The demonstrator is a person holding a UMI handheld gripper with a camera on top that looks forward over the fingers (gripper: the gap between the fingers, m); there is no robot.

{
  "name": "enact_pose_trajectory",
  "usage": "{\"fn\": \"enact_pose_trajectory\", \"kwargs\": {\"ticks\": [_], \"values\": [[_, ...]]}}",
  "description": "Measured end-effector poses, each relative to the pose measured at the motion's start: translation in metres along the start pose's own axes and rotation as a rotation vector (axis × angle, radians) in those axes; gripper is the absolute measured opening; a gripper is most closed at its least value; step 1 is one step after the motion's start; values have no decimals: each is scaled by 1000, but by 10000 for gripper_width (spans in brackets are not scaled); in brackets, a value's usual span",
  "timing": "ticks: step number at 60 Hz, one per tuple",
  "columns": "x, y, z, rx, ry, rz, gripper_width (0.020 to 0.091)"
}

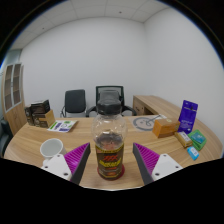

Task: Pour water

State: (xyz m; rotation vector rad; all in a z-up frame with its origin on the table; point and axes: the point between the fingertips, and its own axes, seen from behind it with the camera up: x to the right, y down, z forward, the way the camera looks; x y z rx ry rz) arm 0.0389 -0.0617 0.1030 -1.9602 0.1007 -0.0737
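A clear plastic bottle (109, 148) with a white cap and a yellow-and-red label stands upright on the wooden table (128, 140). It holds amber liquid in its lower part. My gripper (112, 160) is open. The bottle stands between the two fingers, with a visible gap at either side. The left pad (78, 156) and the right pad (150, 158) flank its label without touching it. A white bowl-like cup (52, 148) sits on the table, left of the left finger.
Books (62, 125) lie at the back left. A round plate (146, 123), an orange box (165, 127), a blue box (188, 115) and teal packets (197, 140) stand to the right. Two black office chairs (110, 100) are behind the table, and shelves (12, 90) line the left wall.
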Motion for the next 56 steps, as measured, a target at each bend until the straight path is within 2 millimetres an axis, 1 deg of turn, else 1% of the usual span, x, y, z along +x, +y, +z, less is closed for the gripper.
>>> {"fn": "enact_pose_trajectory", "kwargs": {"ticks": [3,7,12,18,23,24,27,33,38,44,52,53,56], "values": [[-4,-7,-18,-8,7,-9,855],[-8,-17,-49,-19,22,-20,854],[-23,-29,-97,-29,27,-22,854],[-44,-43,-164,-41,35,-20,856],[-61,-47,-218,-53,39,-34,858],[-62,-47,-226,-56,39,-36,859],[-74,-46,-255,-66,37,-50,858],[-88,-45,-301,-67,36,-73,857],[-96,-39,-326,-79,43,-73,857],[-101,-28,-346,-98,48,-66,858],[-101,-18,-357,-124,60,-64,856],[-100,-15,-356,-126,60,-68,856],[-101,-16,-358,-118,62,-72,856]]}}
